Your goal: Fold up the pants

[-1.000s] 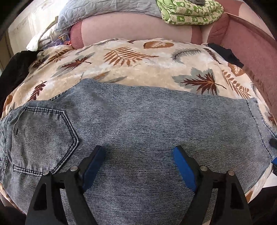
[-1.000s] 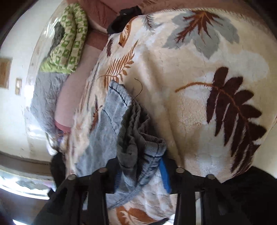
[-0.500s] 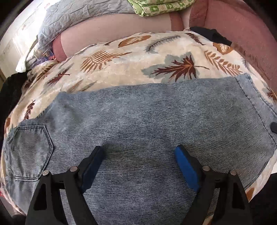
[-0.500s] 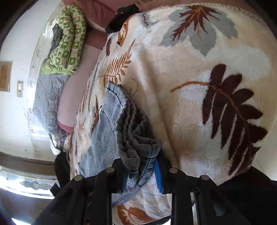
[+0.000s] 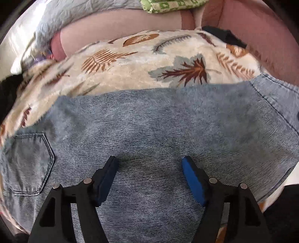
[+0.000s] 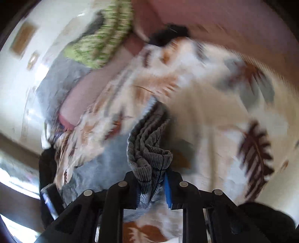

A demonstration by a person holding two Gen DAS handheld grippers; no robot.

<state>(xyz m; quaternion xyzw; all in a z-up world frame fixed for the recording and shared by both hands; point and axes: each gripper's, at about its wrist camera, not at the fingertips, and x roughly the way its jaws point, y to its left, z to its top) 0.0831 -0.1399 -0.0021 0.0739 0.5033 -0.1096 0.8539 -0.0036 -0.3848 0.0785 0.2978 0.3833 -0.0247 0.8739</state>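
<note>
Light blue denim pants (image 5: 149, 134) lie flat across a cream blanket with a leaf print (image 5: 130, 61), back pocket (image 5: 28, 160) at the left, hem end at the right. My left gripper (image 5: 149, 168) is open and empty just above the middle of the leg, blue pads apart. My right gripper (image 6: 151, 179) is shut on a bunched fold of the pants (image 6: 147, 149) at the hem end and holds it raised off the blanket (image 6: 214, 121). The right wrist view is blurred by motion.
A pink sofa back (image 5: 121, 31) runs behind the blanket. A green patterned cloth (image 5: 173, 5) and a grey quilted cover (image 5: 84, 11) lie on top of it. A black garment (image 5: 226, 35) sits at the back right corner.
The right gripper has lifted and swung with the bunched hem, blurring its view. The left gripper has shifted right along the leg, so the pocket sits further left.
</note>
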